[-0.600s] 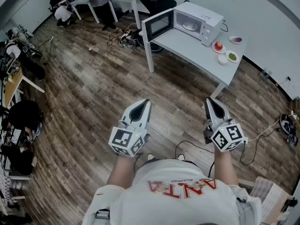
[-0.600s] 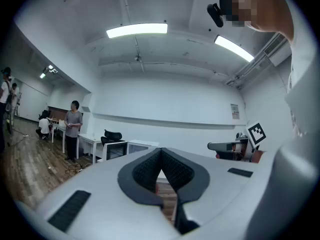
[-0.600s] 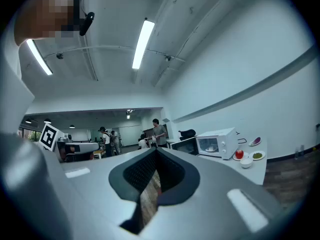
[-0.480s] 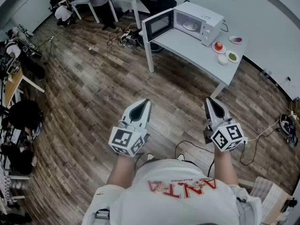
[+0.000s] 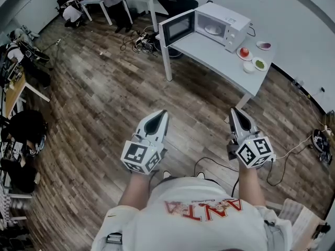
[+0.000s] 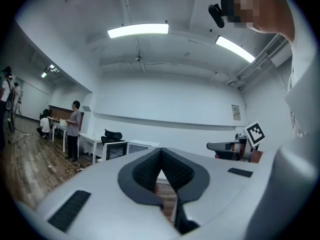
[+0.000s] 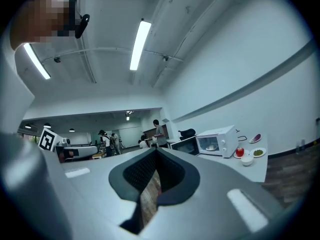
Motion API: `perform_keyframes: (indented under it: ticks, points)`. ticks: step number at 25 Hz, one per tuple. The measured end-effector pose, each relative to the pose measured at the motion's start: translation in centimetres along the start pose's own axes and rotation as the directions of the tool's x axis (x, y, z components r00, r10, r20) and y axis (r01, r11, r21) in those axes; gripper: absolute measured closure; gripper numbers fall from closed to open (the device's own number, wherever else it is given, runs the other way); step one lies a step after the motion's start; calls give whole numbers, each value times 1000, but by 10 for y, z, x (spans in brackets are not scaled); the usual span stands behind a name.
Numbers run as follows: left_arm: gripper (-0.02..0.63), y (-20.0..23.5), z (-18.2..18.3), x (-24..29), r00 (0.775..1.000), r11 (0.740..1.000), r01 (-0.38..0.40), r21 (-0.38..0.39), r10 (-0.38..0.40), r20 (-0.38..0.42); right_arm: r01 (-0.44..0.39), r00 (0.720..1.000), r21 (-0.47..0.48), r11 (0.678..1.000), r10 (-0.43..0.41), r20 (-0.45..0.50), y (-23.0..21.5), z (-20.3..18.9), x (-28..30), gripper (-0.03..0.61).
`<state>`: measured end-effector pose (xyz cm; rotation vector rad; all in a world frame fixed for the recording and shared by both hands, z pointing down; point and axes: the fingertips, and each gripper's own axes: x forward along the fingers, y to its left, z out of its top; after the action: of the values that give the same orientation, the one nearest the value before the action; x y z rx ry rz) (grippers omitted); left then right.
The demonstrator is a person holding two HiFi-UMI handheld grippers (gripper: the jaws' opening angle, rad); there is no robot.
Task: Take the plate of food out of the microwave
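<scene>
Facing the open microwave (image 5: 222,21) across wood floor (image 5: 104,98), left tongs (image 5: 163,113) and right tongs (image 5: 234,111) both pressed together, empty.

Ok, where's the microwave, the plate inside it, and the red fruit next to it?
microwave (image 5: 230,15): head view, on its white top.
plate (image 5: 212,29): head view, on the plate's middle, inside the open microwave.
red fruit (image 5: 244,51): head view, on the middle of its red skin.

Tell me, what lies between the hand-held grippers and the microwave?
In the head view, only wooden floor, then the bare front part of the white table before the microwave.
</scene>
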<state>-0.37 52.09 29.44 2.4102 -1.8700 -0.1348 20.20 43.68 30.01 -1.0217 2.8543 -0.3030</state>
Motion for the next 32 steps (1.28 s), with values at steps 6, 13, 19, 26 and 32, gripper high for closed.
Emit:
perform_keyframes:
  ticks: [6,13,19,26,32]
  points:
    - [604,-11,-2,12,1000,1000,0,-3,0,2,-20,999,33,999,18,49,-13,8,-9,578]
    - [604,-48,-4,42,1000,1000,-12,9,11,4,-67,997,56,996,65,37,-56,8,-28,578]
    - [604,-69,-16,58,999,999,-39,26,39,-13,-124,992,92,988,122,27,-80,-2,-31,578]
    - [604,-49,-19,84,998,998,-57,12,57,-16,-147,989,107,983,148,4,-95,-8,1,578]
    - [604,-7,-24,127,999,999,-36,-20,36,-11,-125,992,82,989,127,-17,-116,-6,49,578]
